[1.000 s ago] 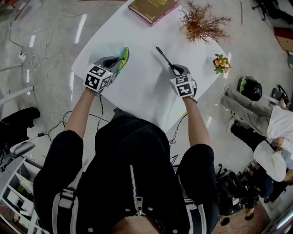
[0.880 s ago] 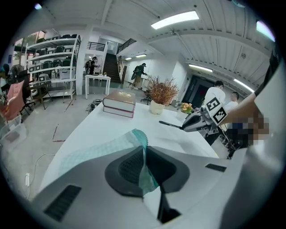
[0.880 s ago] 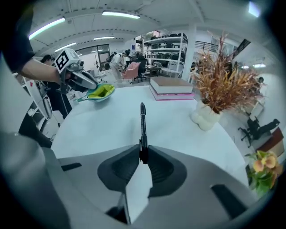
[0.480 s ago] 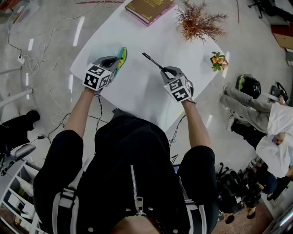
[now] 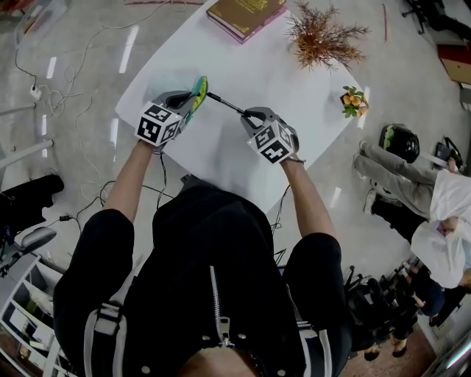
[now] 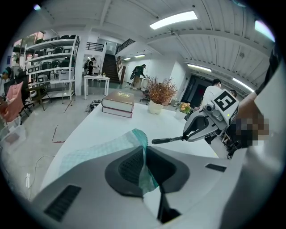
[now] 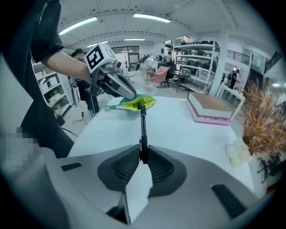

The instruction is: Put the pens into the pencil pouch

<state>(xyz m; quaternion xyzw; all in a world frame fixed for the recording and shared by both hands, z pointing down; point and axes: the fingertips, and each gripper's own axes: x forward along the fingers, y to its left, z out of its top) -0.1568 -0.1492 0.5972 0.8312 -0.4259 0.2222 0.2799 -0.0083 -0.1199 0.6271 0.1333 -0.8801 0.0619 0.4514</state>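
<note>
- White desk (image 5: 294,85) in a big open workroom, with shelving and people in the background; a stack of books (image 5: 243,13), a dried plant (image 5: 324,37) and a small flower pot (image 5: 355,101) stand far beyond both jaws.
- The left gripper (image 5: 188,103) has its jaws almost together, pinching the fabric edge of the green-and-teal pencil pouch (image 5: 197,91). The rest of the pouch runs forward from the jaws and rests on the desk.
- The right gripper (image 5: 247,115) has its jaws closed on the back end of a black pen (image 5: 225,104). The pen sticks straight out ahead of the jaws, with its tip toward the pouch.
- From the right gripper view, the pen's tip lines up with the pouch just ahead. In the head view it sits just beside the pouch's near edge, close to the left jaws. Whether the tip has entered the opening cannot be told.
- Progress, as I judge it: this pen is gripped and brought to the pouch but not yet inside.
- I see no other pen on the desk, and the pouch's contents are hidden.
- What is left is to slide the pen in and let go.
</note>
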